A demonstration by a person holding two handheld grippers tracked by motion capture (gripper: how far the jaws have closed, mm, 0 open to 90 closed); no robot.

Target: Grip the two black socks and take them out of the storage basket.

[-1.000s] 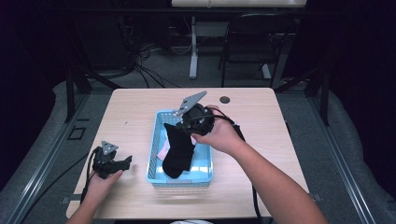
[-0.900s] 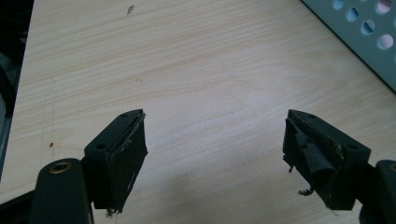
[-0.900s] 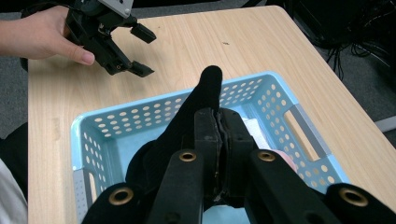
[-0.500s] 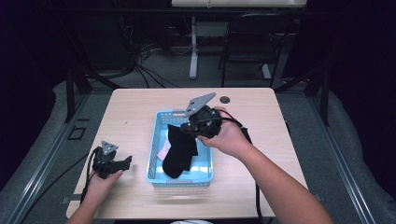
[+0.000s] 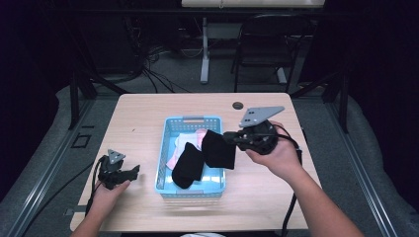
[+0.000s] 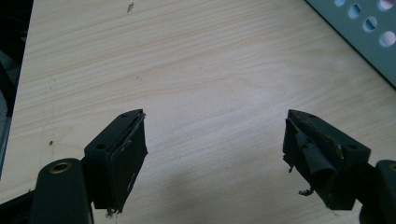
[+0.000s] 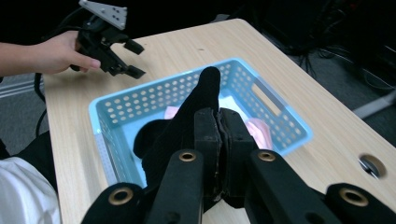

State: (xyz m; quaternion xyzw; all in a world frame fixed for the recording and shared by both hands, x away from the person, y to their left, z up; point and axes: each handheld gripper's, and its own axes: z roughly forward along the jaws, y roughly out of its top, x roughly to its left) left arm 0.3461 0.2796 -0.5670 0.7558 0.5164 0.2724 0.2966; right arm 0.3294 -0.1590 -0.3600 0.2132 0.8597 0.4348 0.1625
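Observation:
A light blue perforated basket (image 5: 167, 150) (image 7: 107, 109) sits mid-table. My right gripper (image 5: 228, 138) (image 7: 219, 122) is shut on a black sock (image 5: 219, 149) (image 7: 187, 119) and holds it over the basket's right side, its free end hanging down. Another black sock (image 5: 187, 166) lies in the basket on pink and white cloth (image 5: 181, 144) (image 7: 258, 129). My left gripper (image 5: 133, 170) (image 6: 215, 144) rests open on the table left of the basket, nothing between its jaws; it also shows far off in the right gripper view (image 7: 132, 58).
The wooden table (image 5: 143, 111) has a round cable hole (image 5: 237, 105) (image 7: 372, 165) behind the basket. Bare tabletop lies around my left gripper (image 6: 187, 70). A chair (image 5: 262, 49) and cables stand on the dark floor beyond the far edge.
My right gripper has moved right and toward the person, lifting the black sock up out of the basket. The left gripper has stayed where it was.

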